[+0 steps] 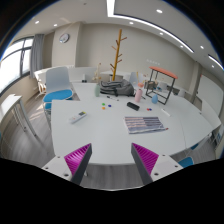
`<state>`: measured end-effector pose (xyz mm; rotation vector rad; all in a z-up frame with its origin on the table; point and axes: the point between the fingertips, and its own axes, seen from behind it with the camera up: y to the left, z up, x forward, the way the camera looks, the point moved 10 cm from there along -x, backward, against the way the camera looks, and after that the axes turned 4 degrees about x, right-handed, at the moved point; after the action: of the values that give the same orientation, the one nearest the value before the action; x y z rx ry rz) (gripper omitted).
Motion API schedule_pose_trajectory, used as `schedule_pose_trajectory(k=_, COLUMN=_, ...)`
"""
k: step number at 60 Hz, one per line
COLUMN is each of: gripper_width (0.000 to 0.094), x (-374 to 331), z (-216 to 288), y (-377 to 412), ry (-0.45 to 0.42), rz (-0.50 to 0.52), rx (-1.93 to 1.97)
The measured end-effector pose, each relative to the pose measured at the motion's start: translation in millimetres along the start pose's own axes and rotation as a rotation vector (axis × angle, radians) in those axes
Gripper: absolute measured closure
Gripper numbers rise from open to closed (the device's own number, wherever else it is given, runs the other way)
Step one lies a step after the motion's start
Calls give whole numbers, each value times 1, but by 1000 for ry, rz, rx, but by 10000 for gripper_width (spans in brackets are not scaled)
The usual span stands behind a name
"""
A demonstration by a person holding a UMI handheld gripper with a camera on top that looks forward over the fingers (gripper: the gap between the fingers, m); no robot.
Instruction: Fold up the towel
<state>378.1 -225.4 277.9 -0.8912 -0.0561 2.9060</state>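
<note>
The gripper (112, 160) hangs above the near edge of the white table (100, 135), fingers wide apart and holding nothing; a striped towel (146, 123) lies flat beyond them.

The table (100, 135) is showing plain white. The tongs (112, 158) are carrying magenta pads (78, 157). A yellowish wooden stand (119, 52) is rising behind. Beside the table, a chair (58, 94) is showing a blue seat, and a rack (163, 72) is displaying a reddish-orange top.
</note>
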Motion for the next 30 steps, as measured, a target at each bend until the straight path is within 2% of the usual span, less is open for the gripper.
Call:
schedule_pose_trajectory(k=12, gripper_width=85, x=77, z=5, y=-57, ry=-28, rz=-23, rx=-8)
schedule_pose_trajectory(k=30, gripper_width=85, x=240, z=22, y=-106, ry=-49, rz=29, rx=-64)
